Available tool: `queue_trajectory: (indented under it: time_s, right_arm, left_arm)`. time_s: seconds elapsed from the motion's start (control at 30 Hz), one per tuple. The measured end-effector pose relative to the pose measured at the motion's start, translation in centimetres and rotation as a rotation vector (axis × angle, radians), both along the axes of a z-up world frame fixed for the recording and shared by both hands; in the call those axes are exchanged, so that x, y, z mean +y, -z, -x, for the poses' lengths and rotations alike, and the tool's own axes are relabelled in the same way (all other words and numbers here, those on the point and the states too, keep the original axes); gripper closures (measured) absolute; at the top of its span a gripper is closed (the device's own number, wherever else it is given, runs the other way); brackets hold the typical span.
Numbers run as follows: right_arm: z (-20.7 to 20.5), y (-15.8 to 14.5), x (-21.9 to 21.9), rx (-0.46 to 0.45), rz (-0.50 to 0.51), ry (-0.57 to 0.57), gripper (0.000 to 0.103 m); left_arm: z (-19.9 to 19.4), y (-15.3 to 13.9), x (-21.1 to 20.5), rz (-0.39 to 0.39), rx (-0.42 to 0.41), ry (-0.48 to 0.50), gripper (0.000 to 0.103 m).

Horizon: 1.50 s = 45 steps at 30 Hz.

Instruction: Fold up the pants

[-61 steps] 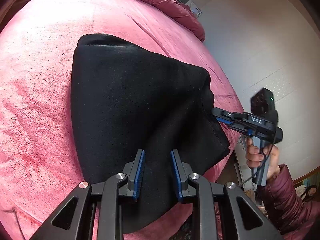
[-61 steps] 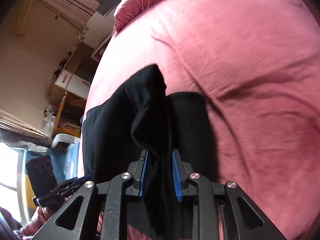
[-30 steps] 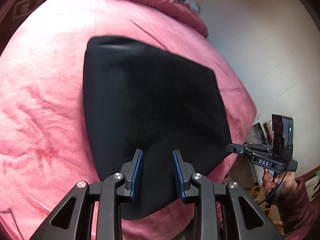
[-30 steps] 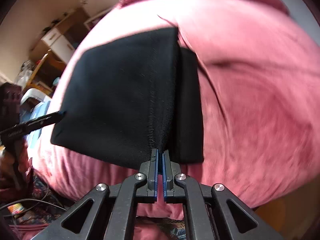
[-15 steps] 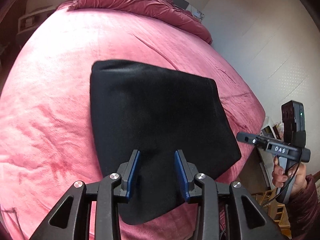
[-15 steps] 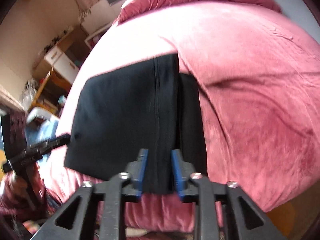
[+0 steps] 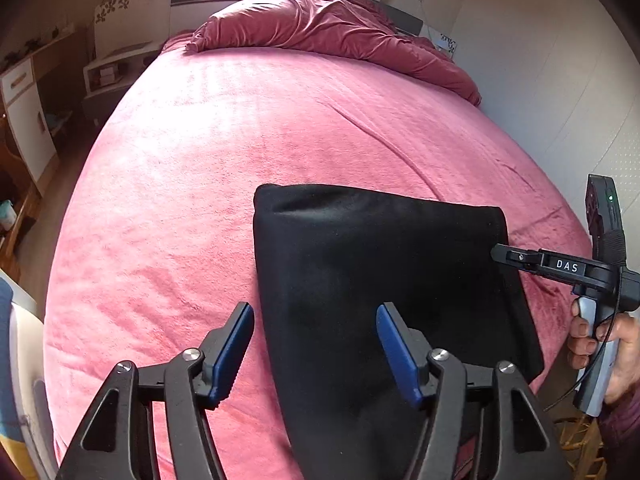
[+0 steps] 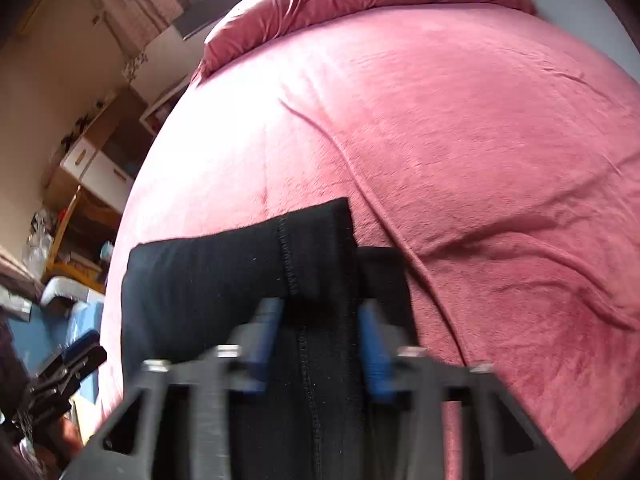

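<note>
The black pants [image 7: 376, 276] lie folded into a flat rectangle on the pink bed [image 7: 224, 152], near its front edge. They also show in the right wrist view [image 8: 240, 280], with a stitched seam running down the top layer. My left gripper [image 7: 316, 344] is open and empty, raised above the pants' near left edge. My right gripper [image 8: 320, 344] is open and empty above the near end of the fold. It also shows in the left wrist view [image 7: 500, 256] at the pants' right edge. The left gripper shows at the lower left of the right wrist view [image 8: 76, 360].
A crumpled dark pink duvet [image 7: 328, 36] lies at the head of the bed. A white wall [image 7: 560, 80] runs along the right side. White and wood cabinets [image 7: 20, 120] stand to the left. A wooden chair [image 8: 68, 220] stands beside the bed.
My right gripper let go of the pants' edge and opened. Both grippers pulled back and up from the pants, and the left jaws opened wider. The pants now lie flat.
</note>
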State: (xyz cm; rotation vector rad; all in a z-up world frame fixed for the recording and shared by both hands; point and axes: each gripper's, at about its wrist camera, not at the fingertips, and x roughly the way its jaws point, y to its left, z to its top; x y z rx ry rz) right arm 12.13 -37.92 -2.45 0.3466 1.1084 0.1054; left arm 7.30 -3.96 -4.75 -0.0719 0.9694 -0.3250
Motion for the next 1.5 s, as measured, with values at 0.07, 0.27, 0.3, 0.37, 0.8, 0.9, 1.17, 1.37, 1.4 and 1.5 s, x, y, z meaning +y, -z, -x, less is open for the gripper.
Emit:
queue_trajectory:
  time_s: [0.07, 0.27, 0.3, 0.37, 0.8, 0.9, 1.17, 1.37, 1.4, 1.5]
  right_arm:
    - [0.3, 0.1, 0.3, -0.011, 0.028, -0.017, 0.096]
    - [1.0, 0.5, -0.1, -0.017, 0.063, -0.014, 0.098]
    - [1.0, 0.7, -0.1, -0.015, 0.066, -0.012, 0.098]
    - [0.8, 1.1, -0.2, -0.011, 0.072, -0.007, 0.098]
    - [-0.5, 3.3, 0.3, 0.045, 0.139, -0.006, 0.099]
    - [-0.8, 3.9, 0.6, 0.048, 0.168, -0.006, 0.099]
    - [-0.4, 4.0, -0.3, 0.03, 0.117, 0.023, 0.099]
    - [0.4, 3.8, -0.3, 0.009, 0.101, 0.025, 0.099]
    - [0.5, 3.8, -0.4, 0.007, 0.096, 0.027, 0.099]
    - [0.6, 3.8, -0.4, 0.005, 0.085, 0.033, 0.099]
  left_arm:
    - [-0.3, 0.2, 0.0, -0.015, 0.001, -0.004, 0.038]
    - [-1.2, 1.4, -0.1, -0.029, 0.023, -0.015, 0.037]
    - [-1.4, 1.7, -0.1, -0.03, 0.031, -0.013, 0.037]
    - [-1.7, 2.1, -0.2, -0.034, 0.039, -0.014, 0.037]
    - [-4.1, 4.4, -1.6, -0.017, 0.097, -0.002, 0.029]
    - [-4.9, 5.7, -1.8, 0.015, 0.156, -0.014, 0.026]
    - [-6.9, 6.2, 1.8, 0.292, 0.242, -0.057, 0.024]
    - [-9.9, 6.9, 4.1, 0.461, 0.285, -0.101, 0.024]
    - [-10.4, 7.1, 4.1, 0.48, 0.294, -0.1, 0.024]
    - [-11.7, 8.0, 3.6, 0.51, 0.342, -0.1, 0.025]
